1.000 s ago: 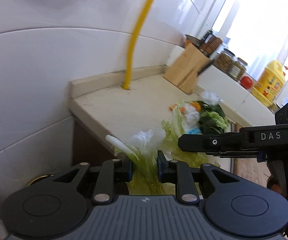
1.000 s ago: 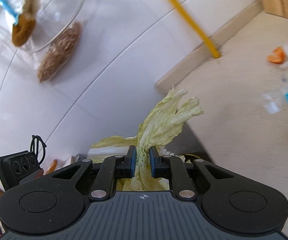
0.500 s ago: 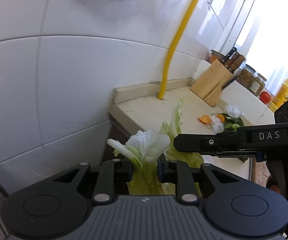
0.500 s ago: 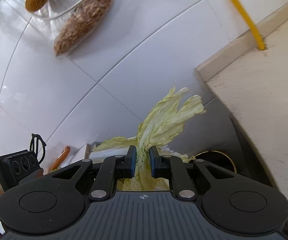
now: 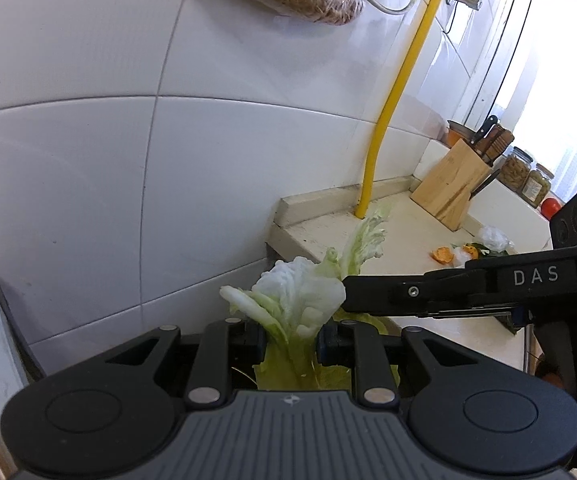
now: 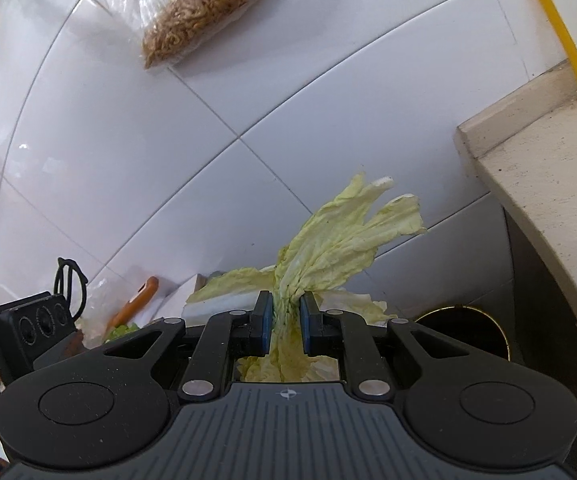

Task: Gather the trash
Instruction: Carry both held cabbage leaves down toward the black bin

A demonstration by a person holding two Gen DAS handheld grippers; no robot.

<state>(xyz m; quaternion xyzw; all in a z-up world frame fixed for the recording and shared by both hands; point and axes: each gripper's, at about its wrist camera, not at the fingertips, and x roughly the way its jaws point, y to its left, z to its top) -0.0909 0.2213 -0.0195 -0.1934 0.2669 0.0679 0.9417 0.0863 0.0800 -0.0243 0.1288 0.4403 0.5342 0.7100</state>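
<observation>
Because the scraps must clear the counter (image 6: 548,184), your left gripper (image 5: 290,338) and right gripper (image 6: 286,320) each clamp a cabbage leaf (image 6: 340,240), raised near the wall (image 5: 168,180).

The cabbage leaves (image 6: 340,236) are pale yellow-green with white ribs, set against glossy white wall tiles (image 5: 88,168) with thin grey grout lines. Right of the tiles a bright yellow pipe (image 5: 392,120) meets the cream speckled countertop (image 6: 556,168). Beyond the pipe stand a light wooden knife block (image 5: 452,192) and what may be orange peel (image 5: 442,255).
</observation>
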